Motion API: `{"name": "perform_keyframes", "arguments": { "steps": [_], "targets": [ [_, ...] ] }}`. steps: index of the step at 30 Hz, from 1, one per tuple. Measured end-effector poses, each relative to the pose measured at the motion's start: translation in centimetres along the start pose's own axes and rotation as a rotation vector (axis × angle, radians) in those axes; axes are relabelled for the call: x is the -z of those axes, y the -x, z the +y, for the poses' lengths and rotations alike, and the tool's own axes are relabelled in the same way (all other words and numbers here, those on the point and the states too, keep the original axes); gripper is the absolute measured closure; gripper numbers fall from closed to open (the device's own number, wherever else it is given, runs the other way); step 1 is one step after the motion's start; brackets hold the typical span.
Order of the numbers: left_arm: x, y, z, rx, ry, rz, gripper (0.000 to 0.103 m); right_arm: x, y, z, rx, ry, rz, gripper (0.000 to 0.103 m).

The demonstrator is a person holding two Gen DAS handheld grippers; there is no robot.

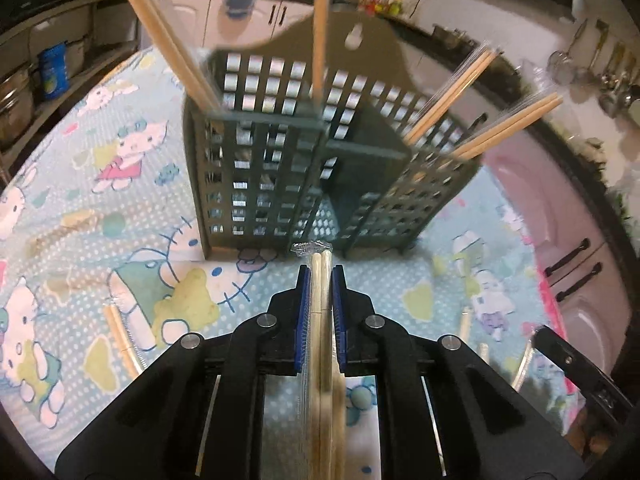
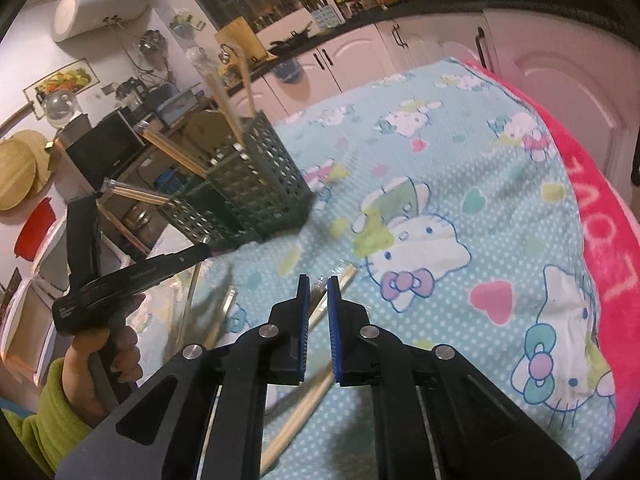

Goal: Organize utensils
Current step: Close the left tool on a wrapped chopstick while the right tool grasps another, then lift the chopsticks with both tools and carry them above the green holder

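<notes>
1. The left gripper (image 1: 321, 276) is clamped on a wrapped pair of chopsticks (image 1: 322, 320). The blue pads (image 1: 303, 312) press in from both sides and the plastic-wrapped tip pokes out just past them.
2. That tip sits right in front of the dark green utensil holder (image 1: 280, 168), near the bottom of its front wall.
3. The holder stands upright on the cartoon-cat tablecloth (image 1: 120, 208), toward the far edge of the table. It has grid walls and a divider inside.
4. There are already several wrapped pairs in it: one leaning left (image 1: 168, 36), one almost straight up (image 1: 320, 28) and two leaning out to the right (image 1: 452, 96).
5. The right gripper (image 2: 318, 284) is open just a bit, with nothing between the pads. It hovers low over another wrapped pair (image 2: 316, 320) lying flat on the cloth, near the front edge. I can't tell if it touches them.
6. More loose pairs (image 2: 224, 308) lie on the cloth to the left of that.
7. In the right wrist view, the left hand (image 2: 100, 364), in a green sleeve, grips its tool's handle at the left side of the table.
</notes>
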State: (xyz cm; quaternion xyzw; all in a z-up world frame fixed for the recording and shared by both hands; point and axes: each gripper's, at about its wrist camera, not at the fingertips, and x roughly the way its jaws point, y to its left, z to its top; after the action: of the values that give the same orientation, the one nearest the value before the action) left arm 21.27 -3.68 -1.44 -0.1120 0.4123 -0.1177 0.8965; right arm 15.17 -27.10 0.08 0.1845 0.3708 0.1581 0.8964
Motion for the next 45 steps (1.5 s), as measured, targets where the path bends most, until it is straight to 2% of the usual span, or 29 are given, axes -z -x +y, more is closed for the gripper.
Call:
{"name": "perform_keyframes", "arguments": {
  "steps": [18,34,45],
  "targets": [
    [-1.2,9.4,0.7,0.084,0.006,-0.201,0.098,-1.9,2.7,8.0,-0.062,0.215,-0.092,0.097],
    [-2.4,13.7,1.6,0.134,0.002,-0.294,0.098,-3.4,4.6,13.8,-0.107,0.342,-0.166,0.098],
    [-5.4,15.5,0.8,0.121,-0.024,-0.375,0.098,-6.0,5.4,16.0,-0.115,0.399,-0.229,0.098]
  ]
}}
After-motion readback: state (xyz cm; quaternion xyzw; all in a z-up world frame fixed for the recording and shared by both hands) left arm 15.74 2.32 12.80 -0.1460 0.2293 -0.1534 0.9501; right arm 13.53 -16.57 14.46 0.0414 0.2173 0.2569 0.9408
